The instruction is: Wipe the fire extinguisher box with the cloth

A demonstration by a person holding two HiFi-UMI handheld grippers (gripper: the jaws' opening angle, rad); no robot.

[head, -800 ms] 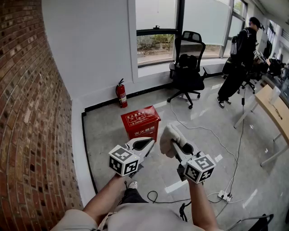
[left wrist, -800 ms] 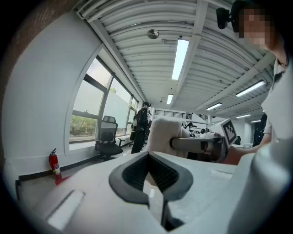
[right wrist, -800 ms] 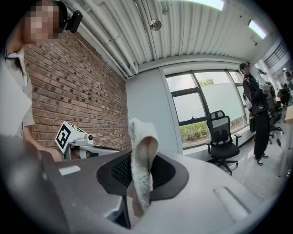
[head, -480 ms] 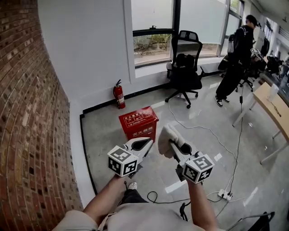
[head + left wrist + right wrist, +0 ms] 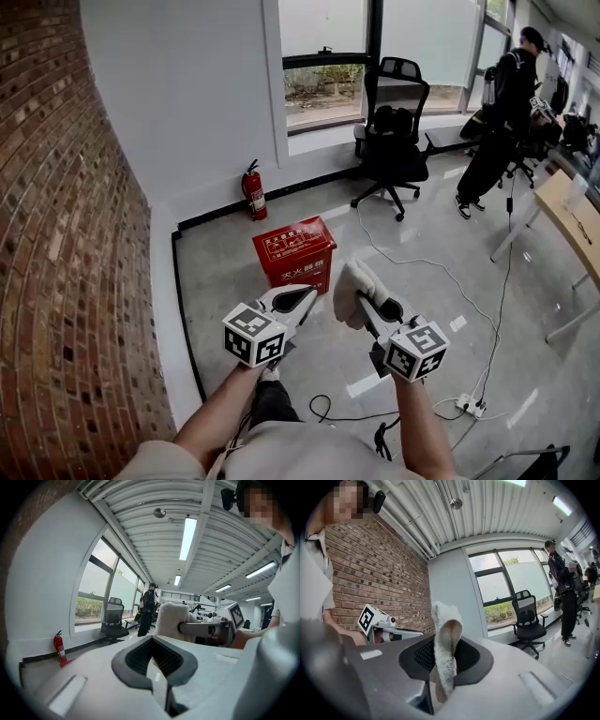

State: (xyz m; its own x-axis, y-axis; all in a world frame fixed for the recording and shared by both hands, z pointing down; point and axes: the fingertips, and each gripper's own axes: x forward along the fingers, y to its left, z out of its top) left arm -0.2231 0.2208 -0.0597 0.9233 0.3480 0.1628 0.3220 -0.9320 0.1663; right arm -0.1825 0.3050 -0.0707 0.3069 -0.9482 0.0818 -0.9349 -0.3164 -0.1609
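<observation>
The red fire extinguisher box stands on the grey floor by the white wall, ahead of both grippers and apart from them. My right gripper is shut on a cream cloth; in the right gripper view the cloth stands upright between the jaws of that gripper. My left gripper is held beside it at the same height, shut with nothing in it. From the left gripper view the cloth shows to the right.
A red fire extinguisher stands against the wall behind the box. A brick wall runs along the left. A black office chair, a standing person, floor cables, a power strip and a table lie to the right.
The head view swayed slightly left and then back. Both grippers keep their places and the cloth stays in the right one.
</observation>
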